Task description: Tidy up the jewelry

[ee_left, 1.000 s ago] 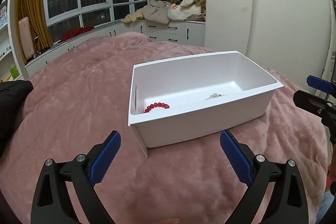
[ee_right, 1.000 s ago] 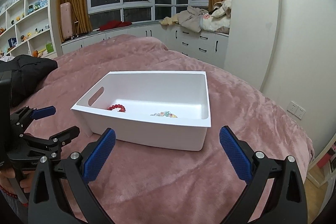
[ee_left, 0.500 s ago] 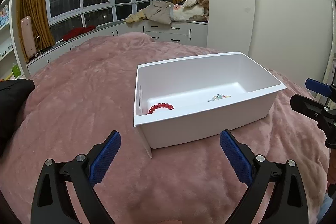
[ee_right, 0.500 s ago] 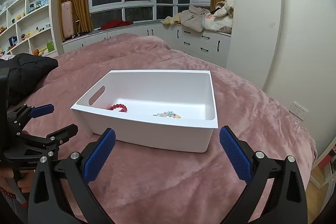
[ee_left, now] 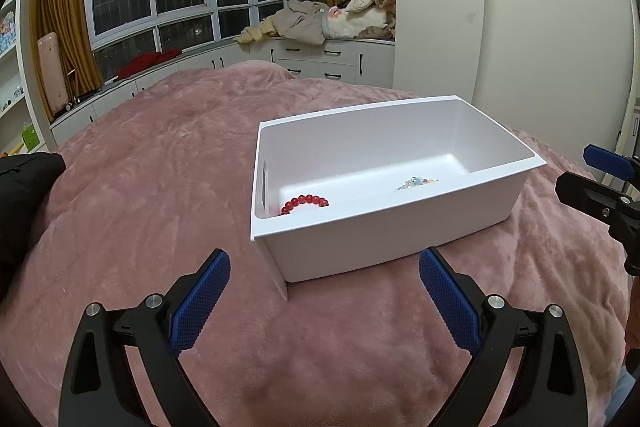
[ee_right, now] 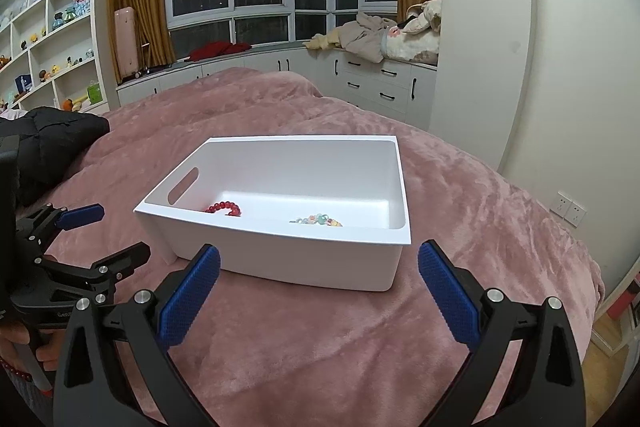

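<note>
Red bead bracelet [ee_left: 305, 203] and pastel bead piece [ee_left: 417, 182] both inside white bin [ee_left: 384, 239] on bed [ee_left: 140, 195]. No loose jewelry visible on blanket. Left gripper [ee_left: 324, 301] and right gripper [ee_right: 319, 297]: jaws spread, empty, short of bin. Task looks near done.

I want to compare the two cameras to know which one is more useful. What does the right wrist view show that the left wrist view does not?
Only the right wrist view shows the wall sockets, the full toy shelves, and the left gripper, open. Only the left wrist view shows the right gripper at its right edge. Both share the white bin on the pink blanket, with the red bead bracelet and the pastel bracelet lying apart inside, plus the black jacket.
</note>
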Available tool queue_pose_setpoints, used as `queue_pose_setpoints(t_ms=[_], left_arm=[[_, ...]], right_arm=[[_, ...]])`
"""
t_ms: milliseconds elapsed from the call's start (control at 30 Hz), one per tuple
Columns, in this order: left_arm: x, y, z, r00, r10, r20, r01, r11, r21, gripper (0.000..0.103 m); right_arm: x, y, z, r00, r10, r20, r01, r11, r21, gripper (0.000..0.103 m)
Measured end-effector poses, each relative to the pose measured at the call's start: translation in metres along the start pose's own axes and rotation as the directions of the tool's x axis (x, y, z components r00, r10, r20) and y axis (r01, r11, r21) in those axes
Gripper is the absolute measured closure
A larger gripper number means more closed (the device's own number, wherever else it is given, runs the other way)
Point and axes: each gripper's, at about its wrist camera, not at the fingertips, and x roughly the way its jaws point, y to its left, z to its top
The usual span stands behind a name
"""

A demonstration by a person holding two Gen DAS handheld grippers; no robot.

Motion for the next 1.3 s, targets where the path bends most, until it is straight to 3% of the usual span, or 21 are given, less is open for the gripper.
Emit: queue_pose_setpoints(t_ms=[1300], left_arm=[[-0.0023,-0.0035,-0.0020,1.000,0.008,0.006,-0.008,1.000,0.004,0.007]], right_arm=[[-0.0009,0.0071,-0.0009,1.000,0.011,-0.010,-0.011,1.000,0.003,0.005]])
